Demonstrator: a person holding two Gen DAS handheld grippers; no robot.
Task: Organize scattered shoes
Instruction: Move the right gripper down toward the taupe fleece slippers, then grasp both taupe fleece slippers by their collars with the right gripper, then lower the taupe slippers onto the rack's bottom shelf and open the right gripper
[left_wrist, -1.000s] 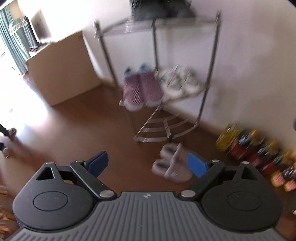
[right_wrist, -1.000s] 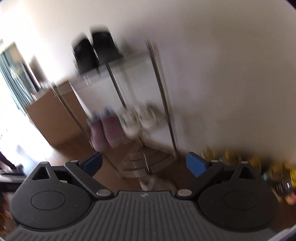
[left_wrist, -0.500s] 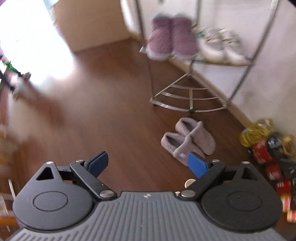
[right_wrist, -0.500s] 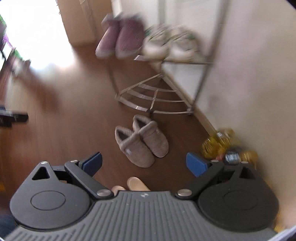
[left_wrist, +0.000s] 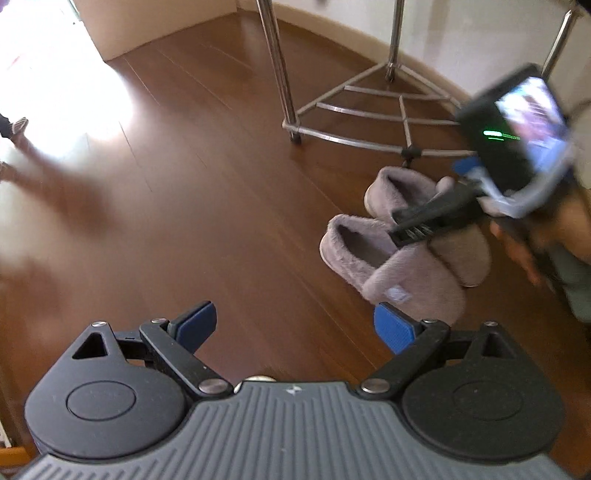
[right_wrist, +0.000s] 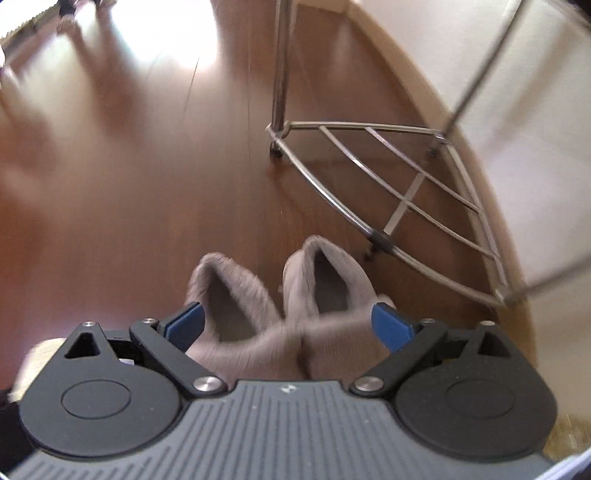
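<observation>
The slippers (right_wrist: 280, 295) lie side by side on the floor (left_wrist: 184, 192), touching, just in front of the rack (right_wrist: 388, 192).

The right gripper (right_wrist: 288, 323) is held low over both slippers with its jaws spread wide and nothing pinched. The left gripper (left_wrist: 295, 326) is also spread and empty, with the nearer slipper just beside its right finger.

Risks:
- Both slippers sit between the right jaws. If the jaws are closed here, both may be caught loosely, and one is likely to slip out.
- The soft fleece may compress, so a weak hold is likely.
- The rack leg may be struck on lifting.

The lowest shelf (right_wrist: 413, 199) of the rack is seen to hold nothing.
</observation>
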